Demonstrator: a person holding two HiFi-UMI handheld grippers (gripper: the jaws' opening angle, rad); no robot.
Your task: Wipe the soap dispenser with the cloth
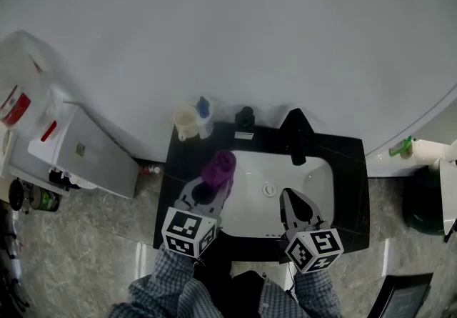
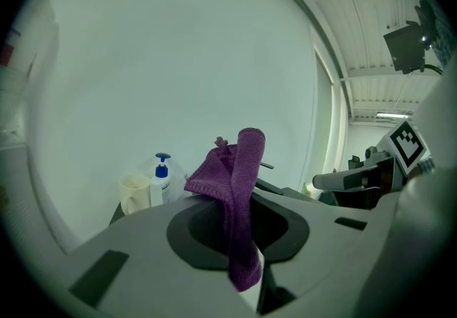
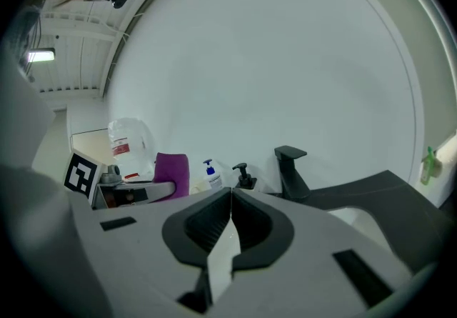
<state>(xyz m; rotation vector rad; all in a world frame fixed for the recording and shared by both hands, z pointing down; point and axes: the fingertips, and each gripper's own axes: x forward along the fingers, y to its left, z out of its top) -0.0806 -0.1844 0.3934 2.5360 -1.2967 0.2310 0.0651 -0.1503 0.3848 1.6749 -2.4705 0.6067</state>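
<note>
A purple cloth [image 1: 218, 166] hangs from my left gripper [image 1: 214, 185], which is shut on it over the left side of the white sink [image 1: 318, 177]. In the left gripper view the cloth [image 2: 239, 188] stands up between the jaws and droops down. At the back of the black counter [image 1: 353, 188] stand a black pump soap dispenser [image 1: 245, 118] and a white pump bottle with a blue top [image 1: 203, 111]. The bottle [image 2: 161, 181] is some way ahead of the cloth. My right gripper [image 1: 288, 196] is shut and holds nothing, over the sink's front right.
A cream cup [image 1: 185, 122] stands left of the blue-topped bottle. A black faucet [image 1: 295, 136] rises behind the sink. A white cabinet [image 1: 86, 152] stands left of the counter and a dark bin [image 1: 427, 202] to the right. A plain wall backs the counter.
</note>
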